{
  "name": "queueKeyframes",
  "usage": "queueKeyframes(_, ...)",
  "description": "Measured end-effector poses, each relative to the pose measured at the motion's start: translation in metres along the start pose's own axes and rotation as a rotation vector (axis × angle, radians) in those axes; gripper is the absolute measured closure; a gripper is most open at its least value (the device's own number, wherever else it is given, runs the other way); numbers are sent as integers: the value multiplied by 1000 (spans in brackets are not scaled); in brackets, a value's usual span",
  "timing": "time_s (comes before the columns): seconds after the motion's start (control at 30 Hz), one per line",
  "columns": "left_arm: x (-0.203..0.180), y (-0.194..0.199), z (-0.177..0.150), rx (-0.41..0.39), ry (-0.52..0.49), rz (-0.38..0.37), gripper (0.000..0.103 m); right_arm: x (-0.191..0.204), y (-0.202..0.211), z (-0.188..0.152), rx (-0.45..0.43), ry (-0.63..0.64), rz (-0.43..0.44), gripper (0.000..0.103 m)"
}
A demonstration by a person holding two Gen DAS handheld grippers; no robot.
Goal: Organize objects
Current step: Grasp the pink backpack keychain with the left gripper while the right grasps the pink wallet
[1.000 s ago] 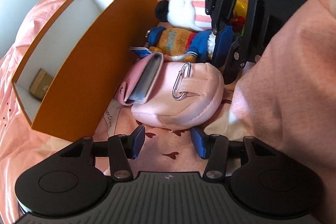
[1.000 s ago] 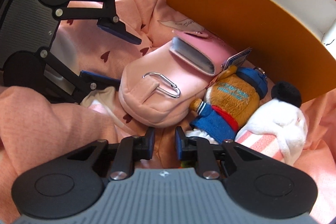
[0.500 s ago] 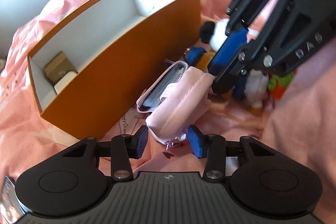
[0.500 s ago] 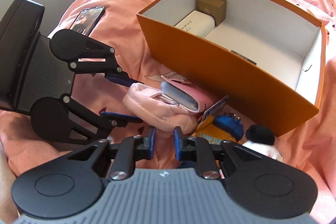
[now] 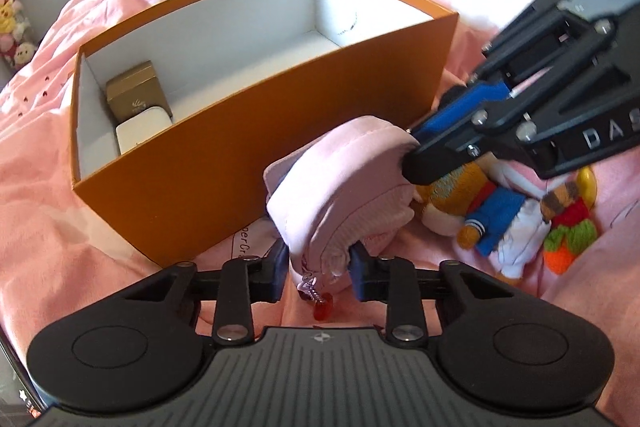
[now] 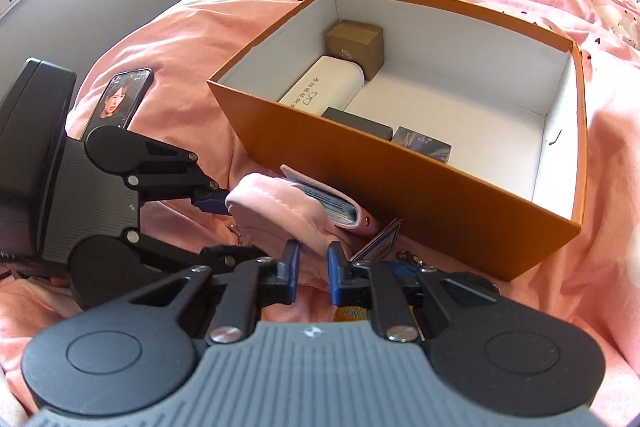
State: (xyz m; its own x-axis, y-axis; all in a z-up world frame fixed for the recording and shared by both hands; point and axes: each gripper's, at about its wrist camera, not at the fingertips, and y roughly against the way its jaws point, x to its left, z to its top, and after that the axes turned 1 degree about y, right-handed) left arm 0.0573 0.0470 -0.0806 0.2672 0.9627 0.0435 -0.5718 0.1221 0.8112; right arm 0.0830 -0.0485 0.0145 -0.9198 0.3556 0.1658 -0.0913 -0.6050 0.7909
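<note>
A pink padded pouch (image 5: 344,187) hangs in the air in front of the orange box (image 5: 248,155), held at both ends. My left gripper (image 5: 318,269) is shut on its lower end, where a small red charm dangles. My right gripper (image 6: 313,267) is shut on its other end; in the left wrist view its blue fingertips (image 5: 460,115) pinch the pouch. The pouch (image 6: 280,211) shows a grey card sleeve on its side. The box (image 6: 400,183) is open, white inside, and holds a gold box (image 6: 354,45), a white case (image 6: 320,87) and two dark items.
Plush toys (image 5: 496,211) lie on the pink bedding right of the box, including a bear in a blue jacket and an orange and green knit toy (image 5: 572,235). A phone (image 6: 120,99) lies on the bedding at left. A paper tag (image 6: 380,241) lies by the box.
Both grippers have lifted the pink pouch off the bedding and higher beside the box. The left gripper has closed on its lower end. More of the box's inside shows now.
</note>
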Motion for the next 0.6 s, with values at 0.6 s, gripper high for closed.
queueKeyframes(0.6, 22, 9, 5, -9, 154, 87, 77, 0, -22, 3, -52, 324, -176, 77)
